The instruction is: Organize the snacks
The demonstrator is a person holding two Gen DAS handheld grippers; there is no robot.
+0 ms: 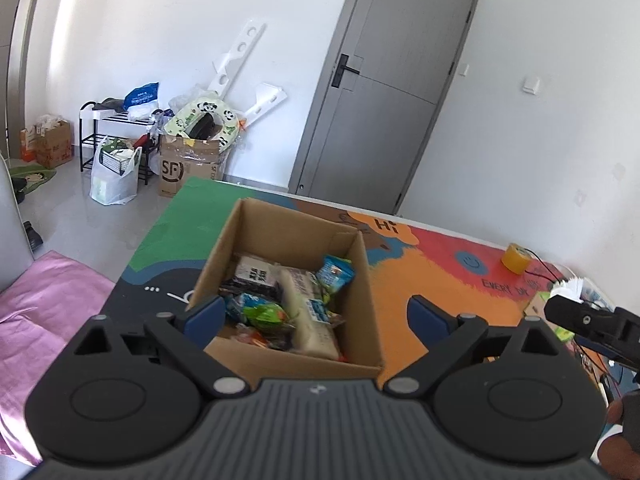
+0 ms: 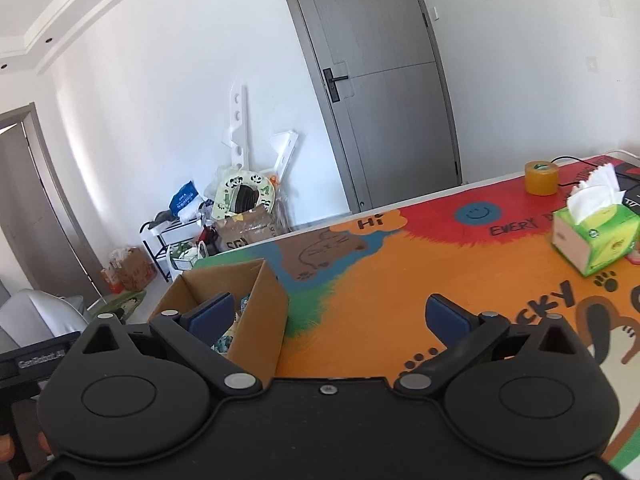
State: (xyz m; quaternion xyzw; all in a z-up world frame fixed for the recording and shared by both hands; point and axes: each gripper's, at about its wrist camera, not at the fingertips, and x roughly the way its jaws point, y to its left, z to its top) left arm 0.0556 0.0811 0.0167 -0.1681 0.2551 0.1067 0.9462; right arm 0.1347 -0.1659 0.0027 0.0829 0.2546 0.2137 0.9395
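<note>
Over colourful table [image 2: 400, 280], both tools — left [image 1: 316, 316], right [image 2: 328, 316] — tilt downward, spread wide, empty, near snack box [image 1: 360, 280].

Both pictures are bright with soft daylight. A pale glow lies on the white wall [image 1: 168, 40] left of the grey door [image 1: 384, 92]. The door bends near the picture edges. The snacks [image 1: 280, 300] look a bit blurry, and shadows are faint.
</note>
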